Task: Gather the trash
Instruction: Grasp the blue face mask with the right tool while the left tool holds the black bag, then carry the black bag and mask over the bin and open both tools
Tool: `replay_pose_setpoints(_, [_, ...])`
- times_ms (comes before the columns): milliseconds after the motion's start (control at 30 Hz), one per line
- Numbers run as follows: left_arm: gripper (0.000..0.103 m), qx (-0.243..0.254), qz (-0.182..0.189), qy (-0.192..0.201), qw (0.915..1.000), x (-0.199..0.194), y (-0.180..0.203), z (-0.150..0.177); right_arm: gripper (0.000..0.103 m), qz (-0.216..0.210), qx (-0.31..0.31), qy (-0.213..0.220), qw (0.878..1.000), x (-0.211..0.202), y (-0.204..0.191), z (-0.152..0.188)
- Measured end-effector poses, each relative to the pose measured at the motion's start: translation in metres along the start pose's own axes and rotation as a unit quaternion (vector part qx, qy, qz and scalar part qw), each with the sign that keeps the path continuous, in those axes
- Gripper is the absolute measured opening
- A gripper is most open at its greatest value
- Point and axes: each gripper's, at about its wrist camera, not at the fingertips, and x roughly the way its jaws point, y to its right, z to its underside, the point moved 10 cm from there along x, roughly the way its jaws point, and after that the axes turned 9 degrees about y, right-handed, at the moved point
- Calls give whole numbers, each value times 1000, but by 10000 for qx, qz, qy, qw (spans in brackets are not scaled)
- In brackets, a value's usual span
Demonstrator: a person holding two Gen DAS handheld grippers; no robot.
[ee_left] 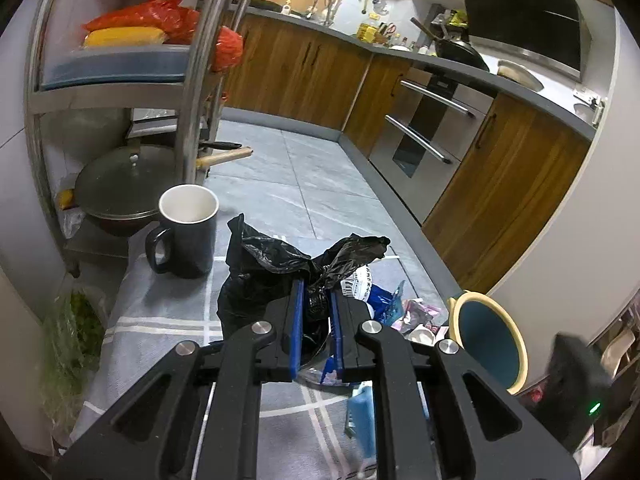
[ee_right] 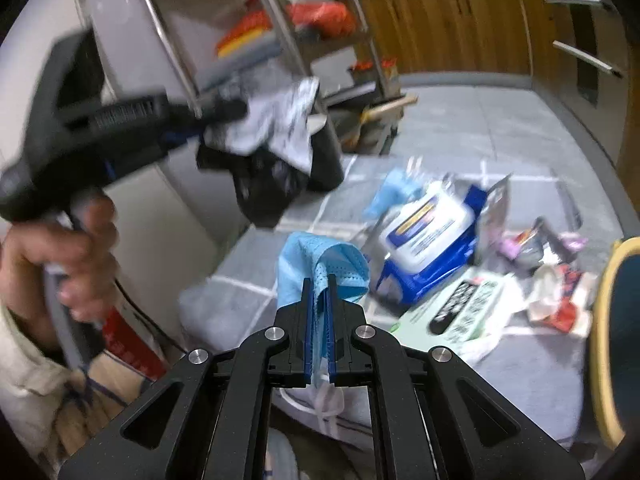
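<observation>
With the left gripper point(ee_left: 315, 300) clamping the crumpled black plastic trash bag point(ee_left: 280, 268) and the right gripper point(ee_right: 319, 308) pinching a light-blue face mask point(ee_right: 320, 264), the blue-and-white wipes pack point(ee_right: 428, 236) and crumpled wrappers point(ee_right: 552, 280) still litter the grey-checked table point(ee_right: 520, 368) on the right.

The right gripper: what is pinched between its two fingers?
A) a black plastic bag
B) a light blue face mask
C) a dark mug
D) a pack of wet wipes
B: in the right wrist view the right gripper is shut on the light blue face mask, while the black bag is in the left gripper.
</observation>
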Motion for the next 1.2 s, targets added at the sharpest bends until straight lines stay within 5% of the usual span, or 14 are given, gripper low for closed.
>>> replay_pose_setpoints(267, [11, 220, 344, 27, 9992, 3, 38, 3, 7, 635, 78, 370, 9973, -63, 67, -15])
replay_pose_setpoints(700, [11, 681, 1036, -34, 9923, 12, 125, 24, 7, 1611, 575, 583, 9835, -137, 183, 16])
replay_pose_setpoints(1200, [11, 1362, 1792, -488, 9731, 35, 238, 76, 7, 2128, 1220, 951, 9648, -182, 255, 40])
